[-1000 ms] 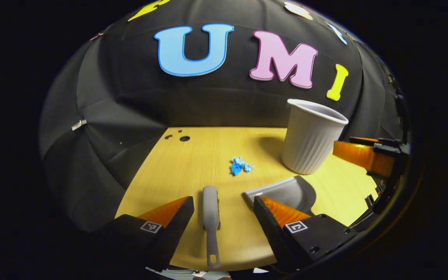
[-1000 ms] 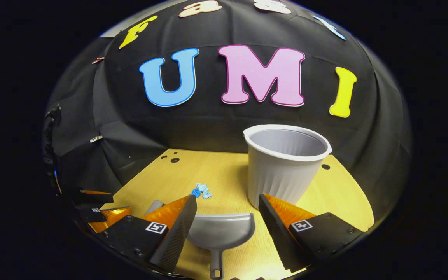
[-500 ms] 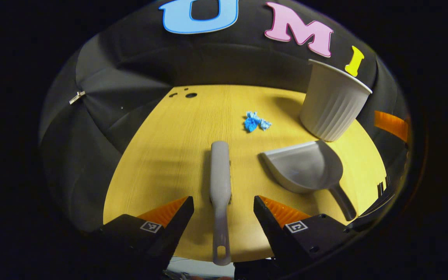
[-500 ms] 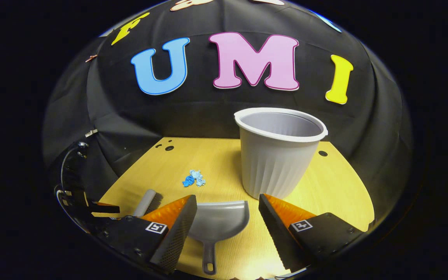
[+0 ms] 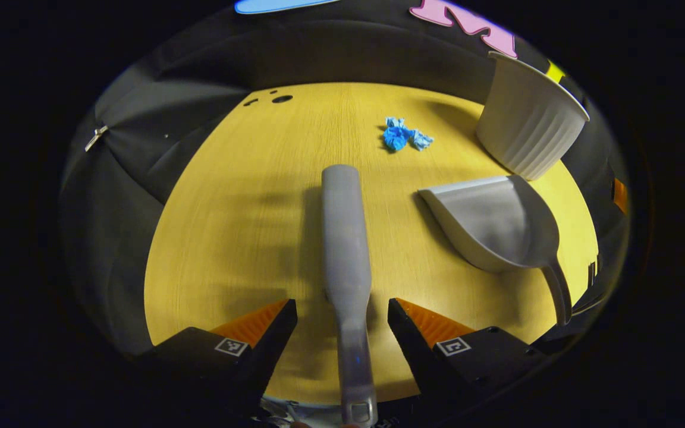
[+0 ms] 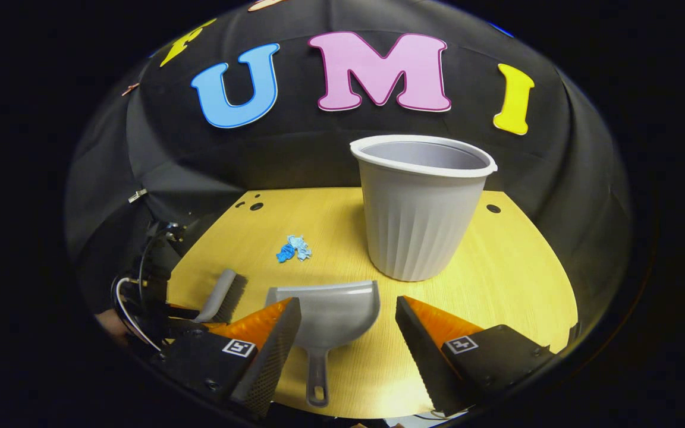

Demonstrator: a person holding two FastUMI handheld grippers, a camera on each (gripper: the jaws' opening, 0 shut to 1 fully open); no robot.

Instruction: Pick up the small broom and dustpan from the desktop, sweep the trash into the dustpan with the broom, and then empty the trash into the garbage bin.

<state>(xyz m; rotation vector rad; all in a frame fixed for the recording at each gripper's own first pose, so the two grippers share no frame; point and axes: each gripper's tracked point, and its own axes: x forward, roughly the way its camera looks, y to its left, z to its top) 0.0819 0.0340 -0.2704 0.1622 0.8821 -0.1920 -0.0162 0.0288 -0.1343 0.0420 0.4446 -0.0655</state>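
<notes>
our left gripper has dropped closer, fingers spread either side of the broom handle at bottom centre, while our right gripper, fingers also apart, straddles the dustpan.

Each gripper, the left gripper and the right gripper, has black angular bodies. Small square black-and-white marker tags sit on top. Round screw heads dot the right gripper's housing.

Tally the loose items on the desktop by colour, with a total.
Grey: 3 - broom, dustpan, garbage bin
Blue: 1 - crumpled trash
Total: 4
</notes>
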